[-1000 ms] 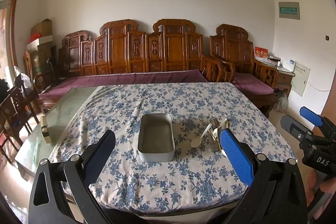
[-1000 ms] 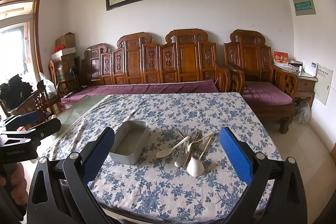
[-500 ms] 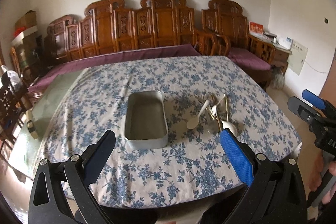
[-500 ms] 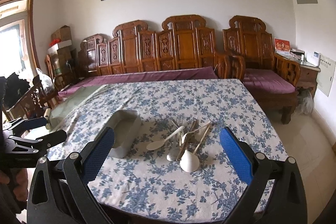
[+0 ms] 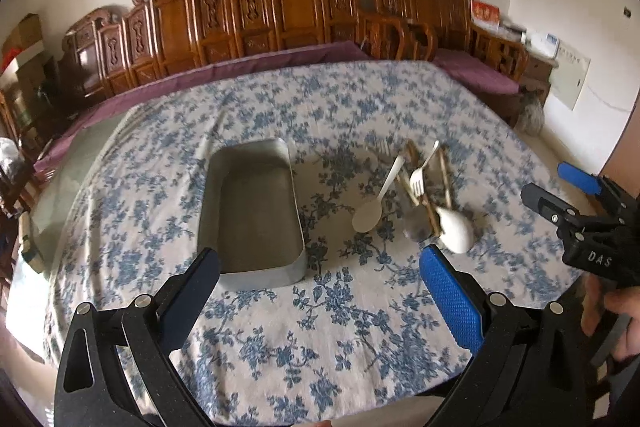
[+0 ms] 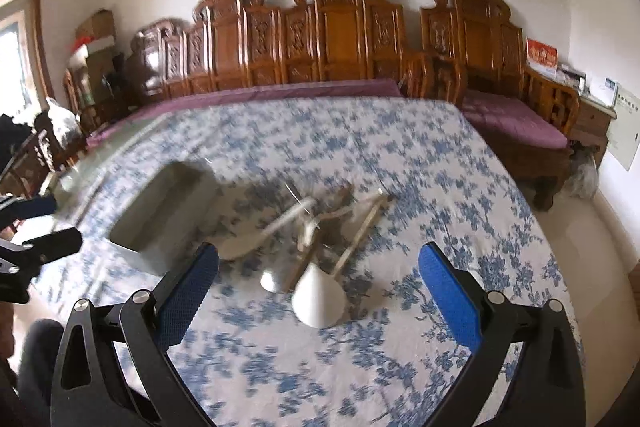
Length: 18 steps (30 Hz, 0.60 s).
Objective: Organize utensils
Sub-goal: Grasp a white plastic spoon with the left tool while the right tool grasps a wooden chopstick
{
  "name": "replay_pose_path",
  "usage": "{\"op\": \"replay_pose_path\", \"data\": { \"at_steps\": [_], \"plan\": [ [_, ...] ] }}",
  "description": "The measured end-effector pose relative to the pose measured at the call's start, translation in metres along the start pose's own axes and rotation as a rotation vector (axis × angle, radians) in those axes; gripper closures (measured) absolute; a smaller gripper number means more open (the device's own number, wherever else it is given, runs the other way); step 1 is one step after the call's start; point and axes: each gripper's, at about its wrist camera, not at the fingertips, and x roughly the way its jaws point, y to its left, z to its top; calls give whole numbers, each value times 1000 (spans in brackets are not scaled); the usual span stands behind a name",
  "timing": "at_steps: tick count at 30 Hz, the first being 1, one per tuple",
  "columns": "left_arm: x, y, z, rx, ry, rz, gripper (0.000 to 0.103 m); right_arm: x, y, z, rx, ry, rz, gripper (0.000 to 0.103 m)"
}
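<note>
An empty grey metal tray (image 5: pixel 250 211) sits on the floral tablecloth (image 5: pixel 340 327); it also shows blurred in the right wrist view (image 6: pixel 160 211). To its right lies a pile of utensils (image 5: pixel 420 195): a white spoon (image 5: pixel 372 207), a white fork (image 5: pixel 418 179), wooden chopsticks (image 5: pixel 444 175) and a white ceramic spoon (image 5: pixel 454 227). The pile shows in the right wrist view (image 6: pixel 316 247). My left gripper (image 5: pixel 320 291) is open and empty above the table's near edge, in front of the tray. My right gripper (image 6: pixel 318 291) is open and empty, just short of the ceramic spoon (image 6: pixel 318 301).
A carved wooden bench with purple cushions (image 5: pixel 280 27) runs behind the table. A wooden armchair (image 6: pixel 500 99) and a side cabinet (image 6: pixel 592 119) stand at the right. Dark chairs (image 6: pixel 36 155) stand at the left.
Both grippers have moved forward and tilted down over the table. The tray and utensils now look closer and larger. Both stay open.
</note>
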Motion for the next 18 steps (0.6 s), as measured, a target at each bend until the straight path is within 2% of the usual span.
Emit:
{"op": "replay_pose_path", "data": {
  "at_steps": [4,6,9,18],
  "plan": [
    [29,-8,4,47,44,-14,6,38,-17,-5,4,63,26,6],
    [43,-12,8,65,58,-28,6,57,-22,-6,5,94,51,18],
    [63,-18,11,81,83,-47,6,85,-26,-9,-8,141,77,31],
    [109,-38,18,110,135,-104,6,158,-43,-6,-8,288,56,51]
  ]
}}
